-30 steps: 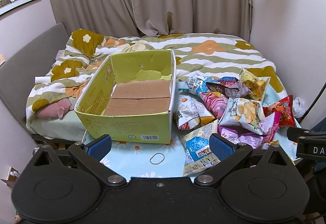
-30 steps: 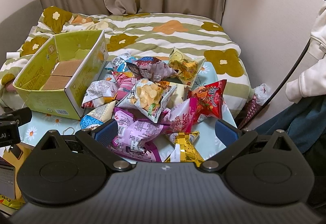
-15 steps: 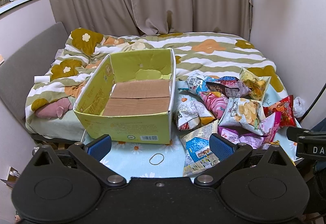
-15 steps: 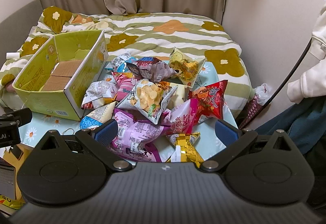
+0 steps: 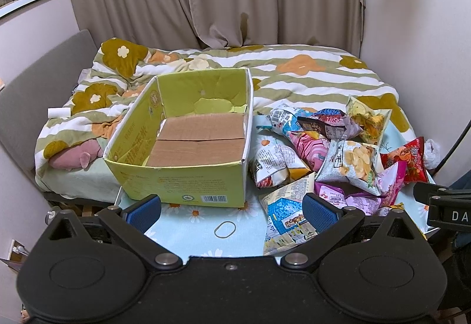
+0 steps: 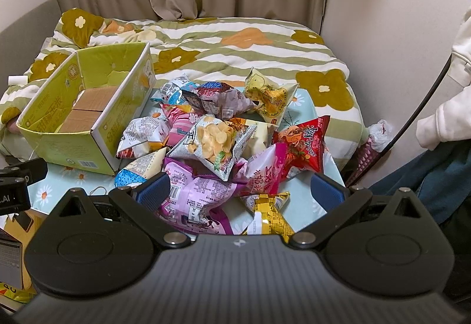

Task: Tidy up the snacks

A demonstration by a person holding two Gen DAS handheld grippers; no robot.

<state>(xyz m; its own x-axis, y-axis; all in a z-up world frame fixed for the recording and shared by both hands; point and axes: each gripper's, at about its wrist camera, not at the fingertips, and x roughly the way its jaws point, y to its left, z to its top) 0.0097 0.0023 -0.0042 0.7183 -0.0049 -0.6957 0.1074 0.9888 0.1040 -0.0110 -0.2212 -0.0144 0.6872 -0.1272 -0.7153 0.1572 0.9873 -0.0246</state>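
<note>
An open yellow-green cardboard box [image 5: 188, 179] stands on the light blue flowered cloth, empty inside; it also shows in the right wrist view [image 6: 88, 129]. A pile of several snack bags lies to its right, with a chips bag [image 5: 353, 162] [image 6: 215, 144] on top, a red bag [image 6: 306, 147], a purple bag [image 6: 194, 200] and a yellow bag [image 6: 270, 218]. A blue-white bag [image 5: 288, 221] lies nearest my left gripper [image 5: 232, 210], which is open and empty in front of the box. My right gripper [image 6: 240, 191] is open and empty, just short of the pile.
A rubber band [image 5: 225, 229] lies on the cloth before the box. The striped flowered duvet [image 5: 309, 79] covers the bed behind. A wall stands close on the right, curtains at the back. A person's sleeve and a cable [image 6: 426, 100] are at right.
Both grippers have edged slightly forward toward the bed; the box and snack pile have not moved and both grippers stay open.
</note>
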